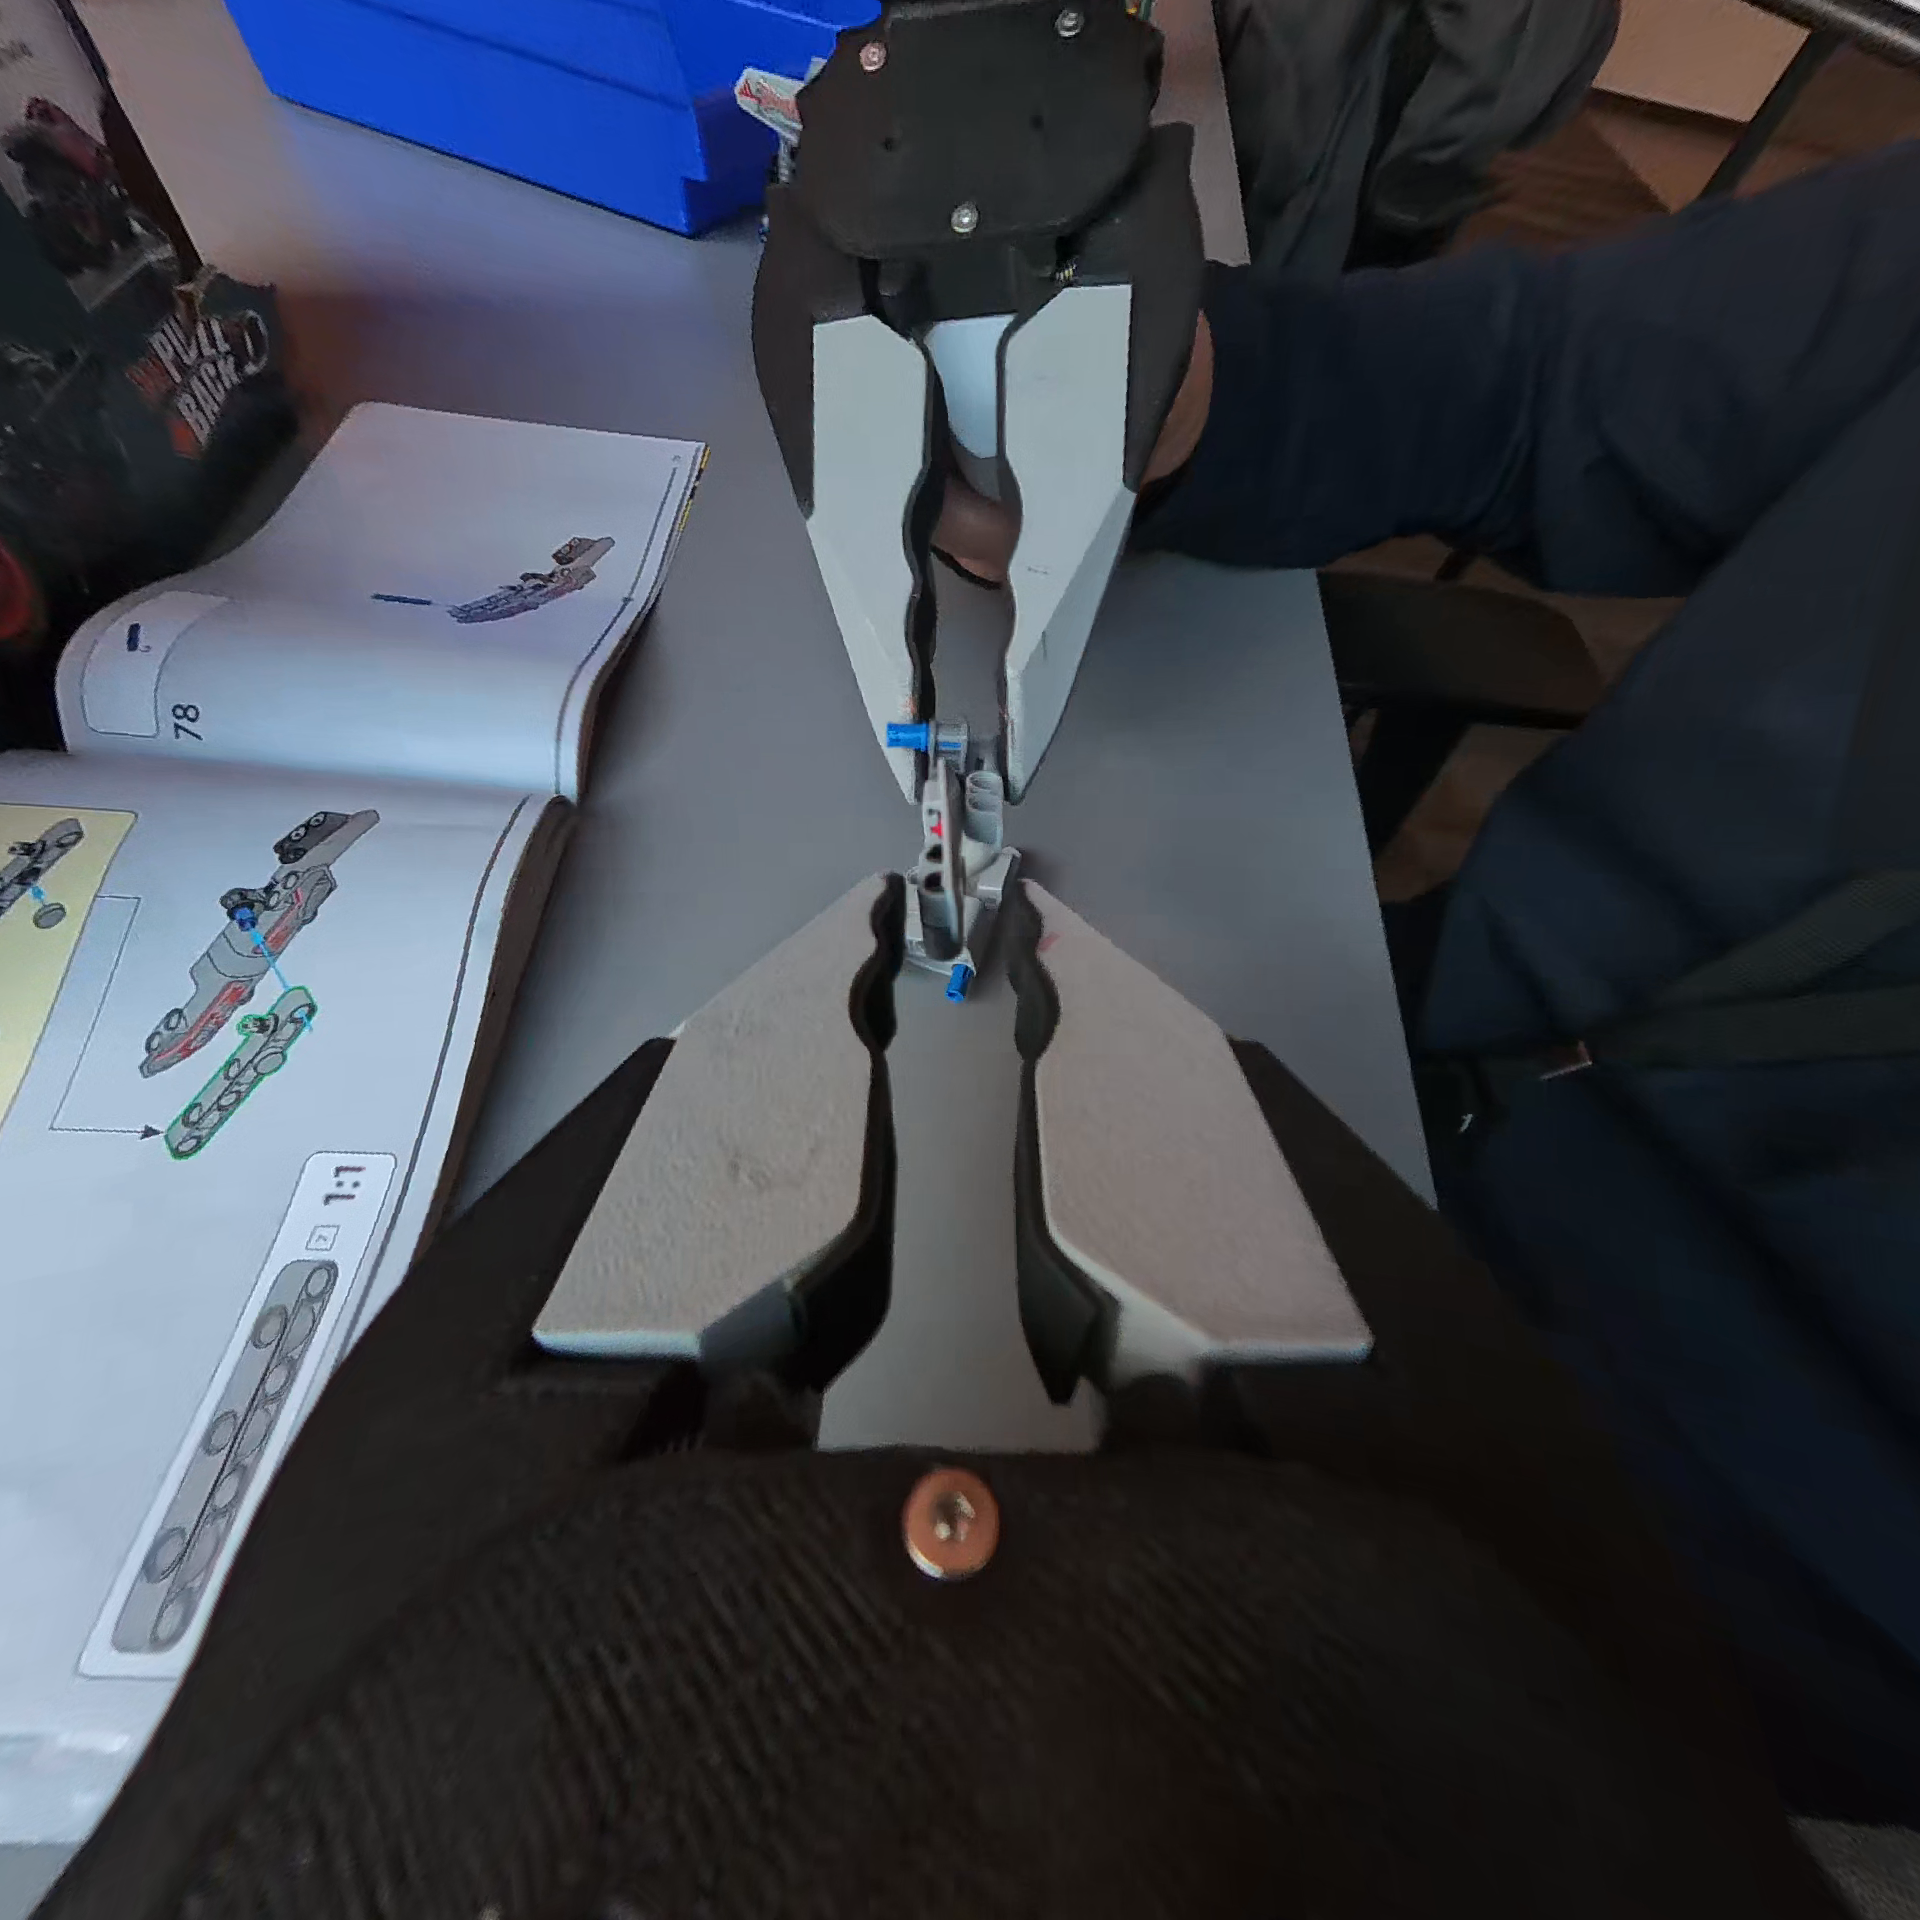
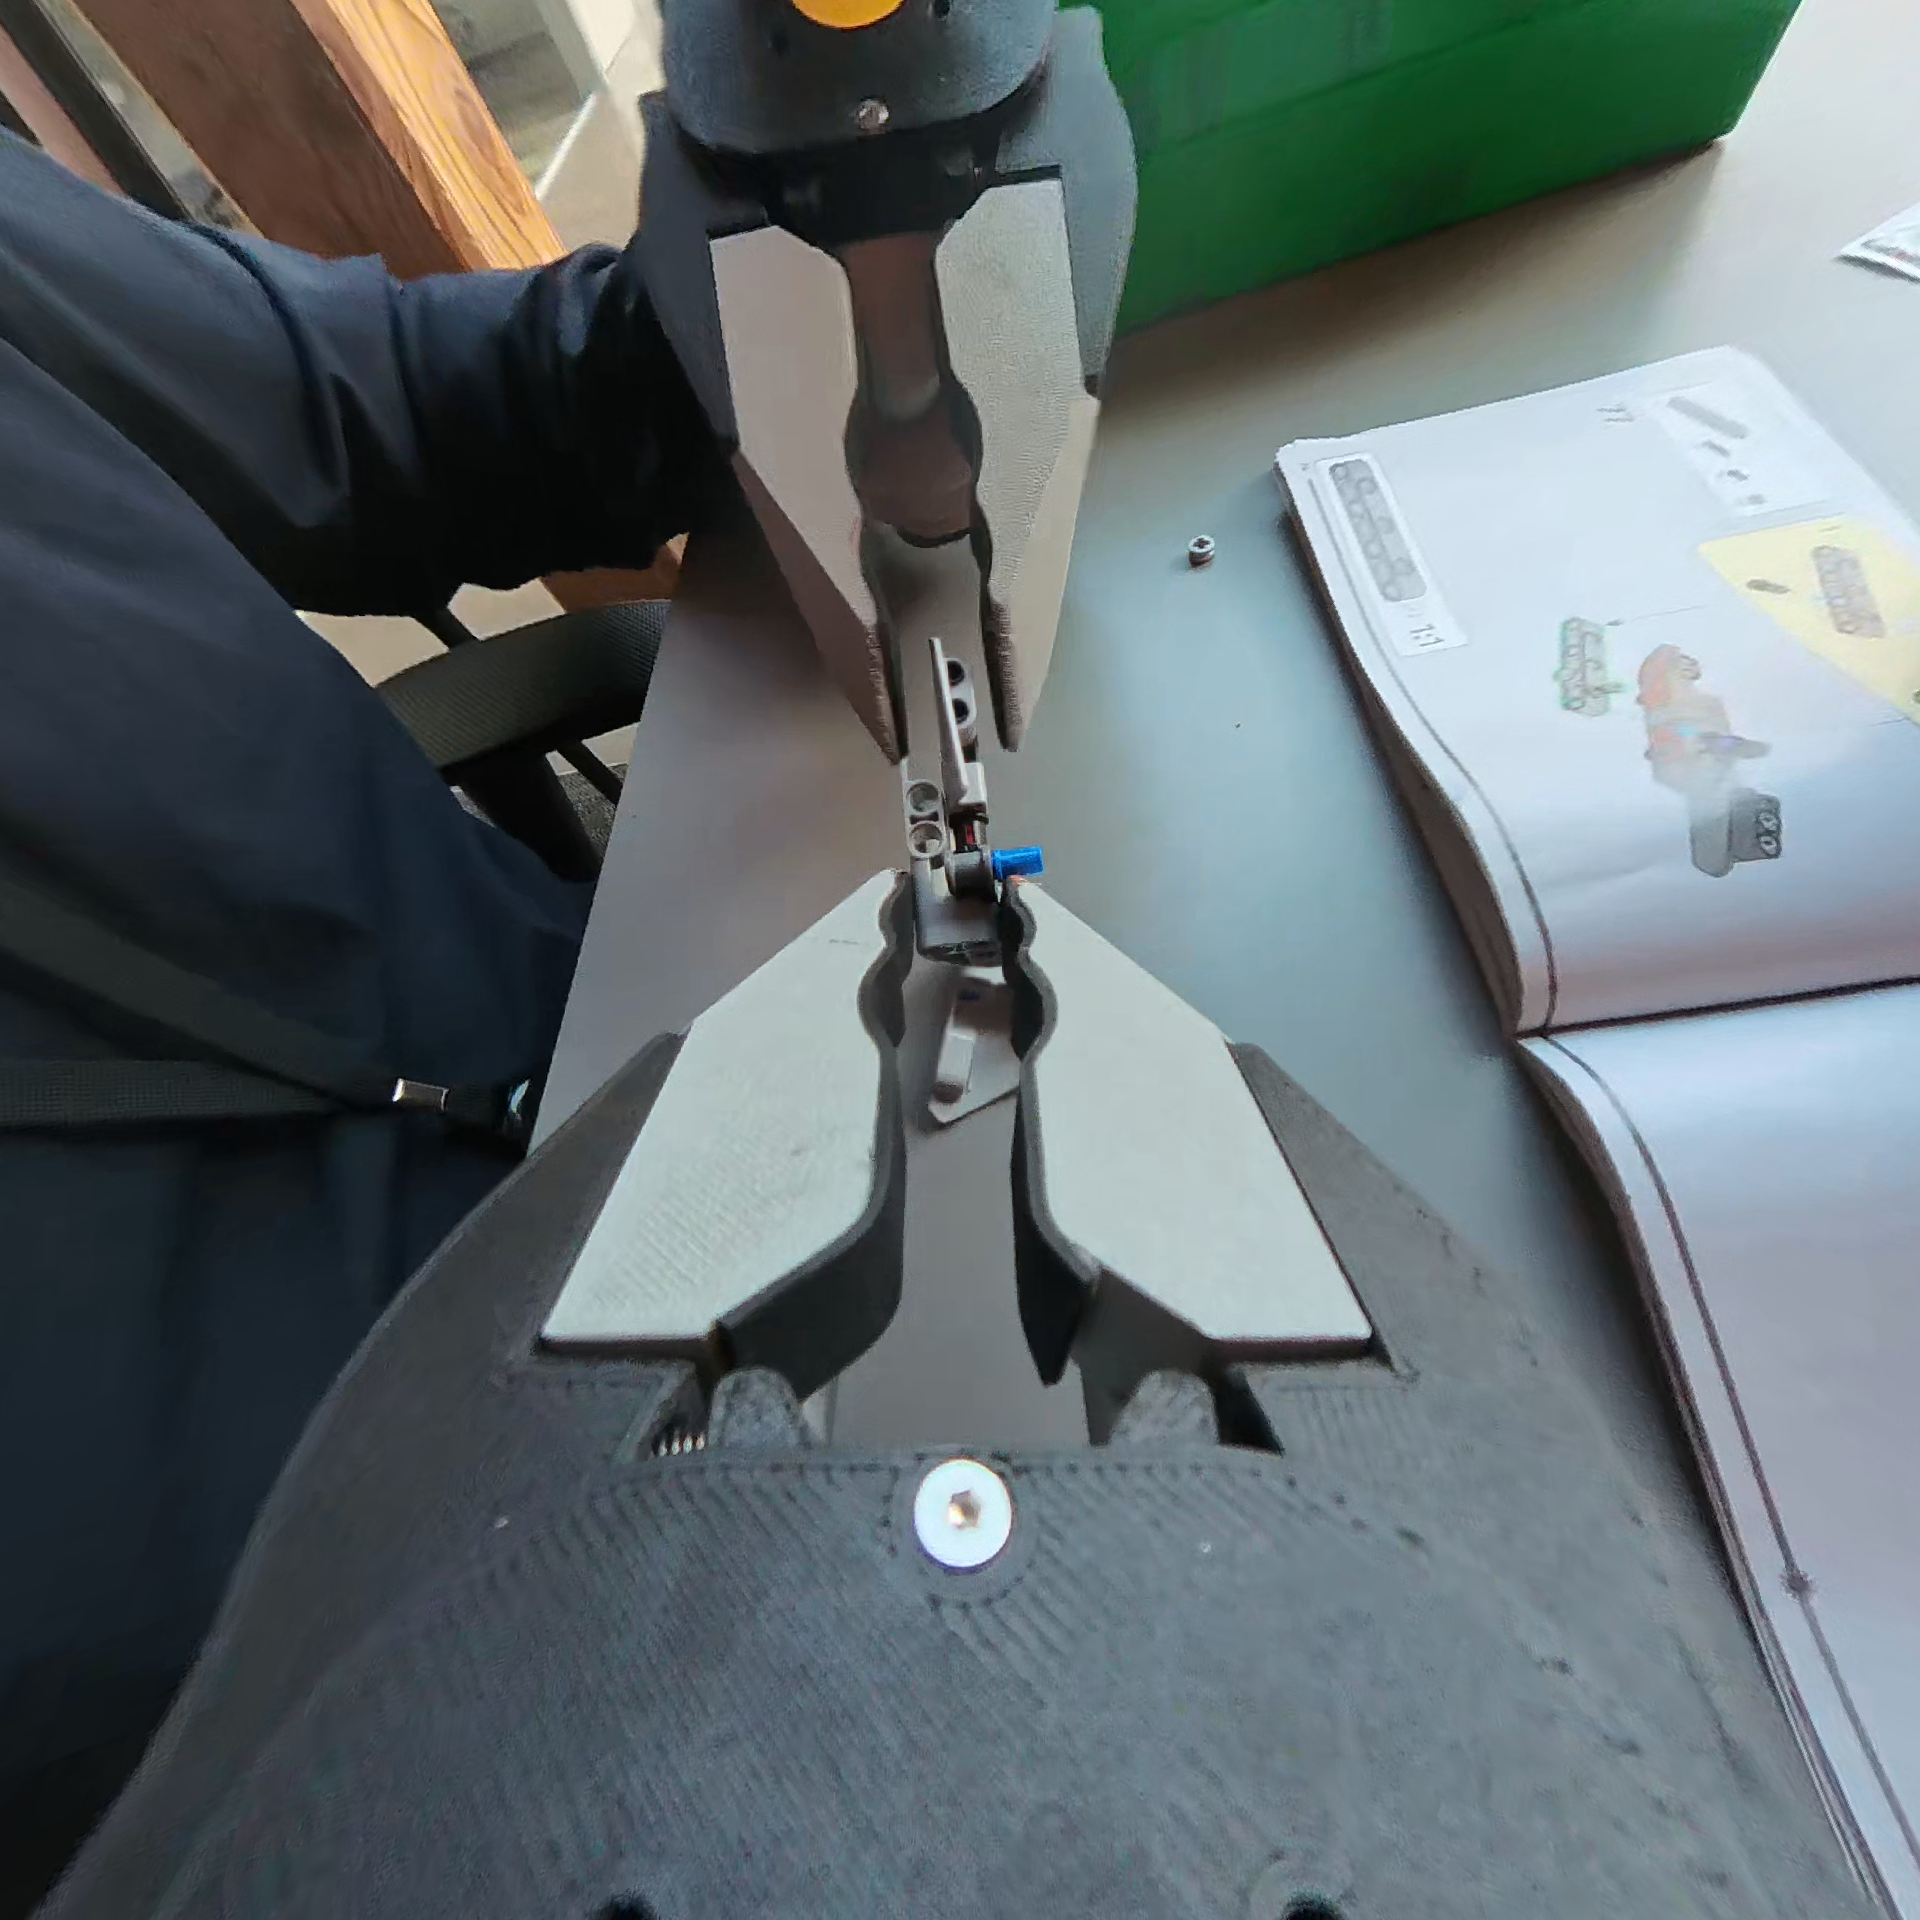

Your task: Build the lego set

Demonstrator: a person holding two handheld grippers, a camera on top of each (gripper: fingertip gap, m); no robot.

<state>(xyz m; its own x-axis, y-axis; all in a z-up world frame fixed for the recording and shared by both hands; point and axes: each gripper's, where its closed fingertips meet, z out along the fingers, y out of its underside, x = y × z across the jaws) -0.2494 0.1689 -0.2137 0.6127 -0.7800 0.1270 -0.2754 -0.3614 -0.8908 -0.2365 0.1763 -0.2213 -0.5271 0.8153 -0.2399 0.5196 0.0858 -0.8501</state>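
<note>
Both pairs of fingers are pinching the same small grey lego assembly [image 1: 951, 862], one pair from each end, above the grey table [image 1: 644, 831]. My left gripper [image 1: 951, 904] is closed on the near end of it, at 12 o'clock from my own camera, and my right gripper [image 2: 956, 914] is closed on the opposite end (in the left wrist view it comes down from 12 o'clock, tips toward me). The jaws on both sides are narrow, with only the grey pieces between them.

I judge that the step in hand is to press or align two parts of this assembly. To do it well, I should keep the left grip steady as an anchor and move only the right one, pushing straight along the axis of the blue pin [image 2: 1016, 860], not twisting. The pin sticks out at 3 o'clock of my right fingertips, just beside them; a second blue pin [image 1: 958, 982] shows under my left tips. If I squeeze at an angle, the thin beam may slip out.

The instruction booklet [image 1: 312, 935] lies open at 9 o'clock in the left wrist view. A small loose round part [image 2: 1202, 549] rests on the table near the booklet.
</note>
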